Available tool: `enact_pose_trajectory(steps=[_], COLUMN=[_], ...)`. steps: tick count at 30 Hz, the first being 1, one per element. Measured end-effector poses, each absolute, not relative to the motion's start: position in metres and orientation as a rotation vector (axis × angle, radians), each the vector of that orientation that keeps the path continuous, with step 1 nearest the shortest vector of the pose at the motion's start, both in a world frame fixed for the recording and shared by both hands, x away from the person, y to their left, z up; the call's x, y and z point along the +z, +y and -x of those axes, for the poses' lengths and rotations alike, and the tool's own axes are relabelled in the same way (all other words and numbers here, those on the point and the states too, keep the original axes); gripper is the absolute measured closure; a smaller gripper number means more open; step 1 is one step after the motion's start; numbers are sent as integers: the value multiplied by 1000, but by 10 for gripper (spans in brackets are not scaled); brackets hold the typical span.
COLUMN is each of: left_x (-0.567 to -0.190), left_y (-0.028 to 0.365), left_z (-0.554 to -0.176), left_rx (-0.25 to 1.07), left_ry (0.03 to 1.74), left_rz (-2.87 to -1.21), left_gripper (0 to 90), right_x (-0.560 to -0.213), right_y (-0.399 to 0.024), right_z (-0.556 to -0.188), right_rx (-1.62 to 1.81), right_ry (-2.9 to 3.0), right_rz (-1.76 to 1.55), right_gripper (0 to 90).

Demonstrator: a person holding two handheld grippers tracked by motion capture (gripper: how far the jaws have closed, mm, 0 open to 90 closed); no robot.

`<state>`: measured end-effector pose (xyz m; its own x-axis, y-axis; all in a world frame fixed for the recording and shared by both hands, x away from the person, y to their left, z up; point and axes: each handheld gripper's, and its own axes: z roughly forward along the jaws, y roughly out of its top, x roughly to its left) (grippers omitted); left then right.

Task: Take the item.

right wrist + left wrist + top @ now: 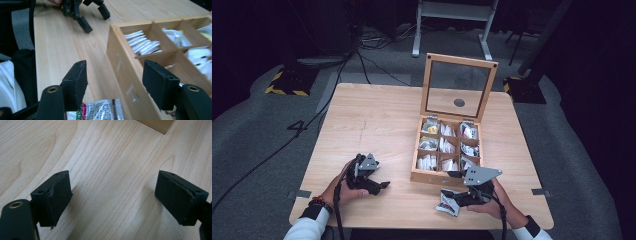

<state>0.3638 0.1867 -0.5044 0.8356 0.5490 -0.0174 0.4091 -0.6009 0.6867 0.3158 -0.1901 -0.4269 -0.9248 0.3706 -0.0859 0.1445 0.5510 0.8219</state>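
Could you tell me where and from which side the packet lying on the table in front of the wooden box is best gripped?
Probably from above, on the free edge away from the wooden box. The packet lies flat and slightly crumpled on the table, near the box's front wall, so the jaws of the open right gripper could pinch a raised edge there without bumping the wall.

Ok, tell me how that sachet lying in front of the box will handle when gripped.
The sachet looks crinkled and thin, so probably floppy and very light. Its glossy printed wrapper may slip between pads. Lying flat on the table, it likely needs pinching by an edge.
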Motion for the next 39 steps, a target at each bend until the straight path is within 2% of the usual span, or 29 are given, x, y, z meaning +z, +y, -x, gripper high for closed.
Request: enact_pose_trajectory(steps=[5,17,32,39], left_x=[-504,-504,-504,-502], left_y=[187,186,187,184], left_z=[-364,-364,-368,-388], left_rx=[252,250,253,281], left_ry=[695,695,693,755], left_rz=[-2298,-2297,-2302,-2300], left_gripper=[140,138,134,157], right_x=[-416,-403,-408,-411], right_y=[-203,-236,-277,-295], right_z=[-320,-333,-346,-354], right_rx=[1322,1306,1264,1256], right_ry=[2481,2368,2269,2230], right_rz=[-469,-574,-710,-793], right_gripper=[329,326,312,314])
